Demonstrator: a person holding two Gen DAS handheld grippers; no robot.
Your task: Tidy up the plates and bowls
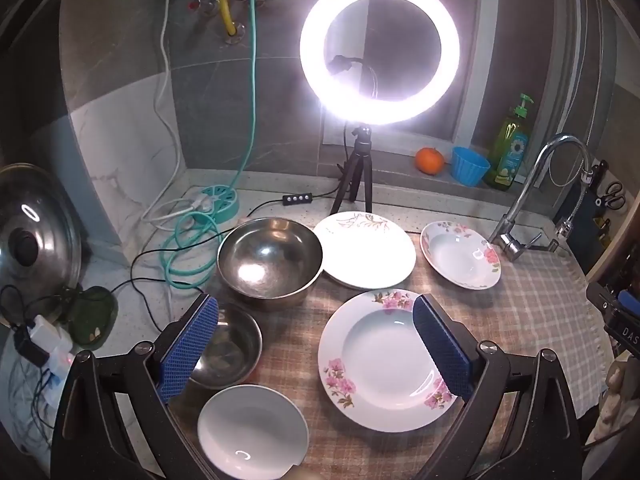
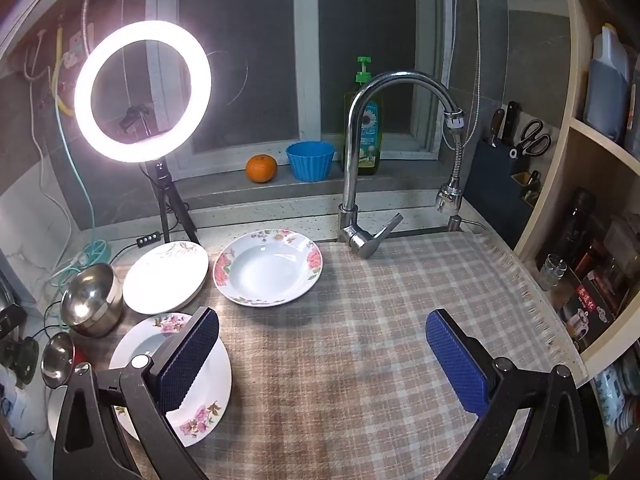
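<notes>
Left gripper (image 1: pixel 316 344), nearest the lens, jaws spread wide with nothing between the blue pads, angled down over a checked cloth (image 1: pixel 540 320). At 6 o'clock below it, a plain white plate (image 1: pixel 252 432); just beyond, behind the left pad, a small steel bowl (image 1: pixel 232 348). At 3 o'clock of that bowl, a large pink-flowered plate (image 1: pixel 380 360) lies flat on the cloth, its right rim partly covered by the right pad. Farther, at 11 o'clock of this plate, a large steel bowl (image 1: pixel 270 260) stands upright, its rim overlapping that of a flat white plate with a faint sprig pattern (image 1: pixel 368 250), which lies at its 3 o'clock. Farther right, a deep flowered plate (image 1: pixel 460 254) sits apart from the others, near the foot of the tap (image 1: pixel 532 200). Behind the dishes, a lit ring lamp (image 1: pixel 380 52) on a tripod; on the sill, an orange (image 1: pixel 429 160), a blue cup (image 1: pixel 470 166) and a green soap bottle (image 1: pixel 510 148). Right gripper (image 2: pixel 322 356), likewise wide open and holding nothing, hangs over bare cloth, its left pad above the large flowered plate; the deep flowered plate lies at 11 o'clock beyond it.
</notes>
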